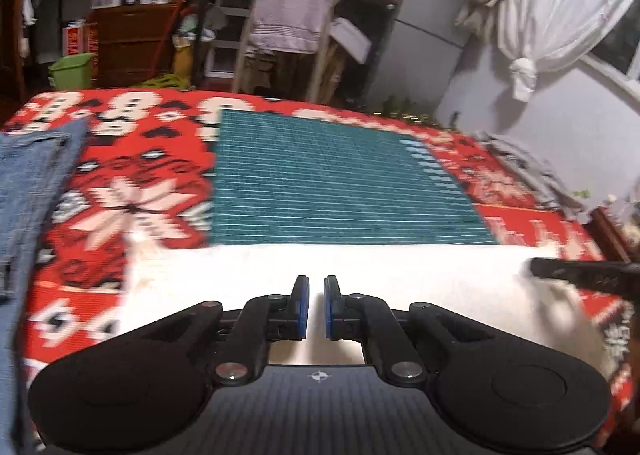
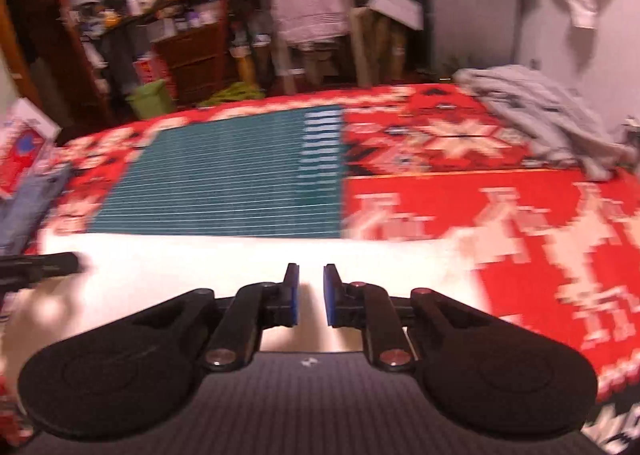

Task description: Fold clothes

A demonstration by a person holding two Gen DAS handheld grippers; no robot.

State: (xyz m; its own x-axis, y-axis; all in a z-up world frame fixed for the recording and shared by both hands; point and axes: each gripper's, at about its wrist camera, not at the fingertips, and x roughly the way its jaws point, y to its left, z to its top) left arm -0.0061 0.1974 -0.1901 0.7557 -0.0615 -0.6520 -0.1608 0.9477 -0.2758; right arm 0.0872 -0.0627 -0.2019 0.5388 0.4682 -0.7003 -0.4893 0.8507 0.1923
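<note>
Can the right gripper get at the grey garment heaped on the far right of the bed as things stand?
Probably yes. The right gripper is open over the white cloth, and only bare red blanket lies between it and the grey garment. It would need a forward-right reach.

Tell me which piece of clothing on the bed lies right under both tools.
The white cloth spread flat along the near edge, beneath the left tool and right tool. The blue denim jeans lie far left, the crumpled grey garment far right.
</note>
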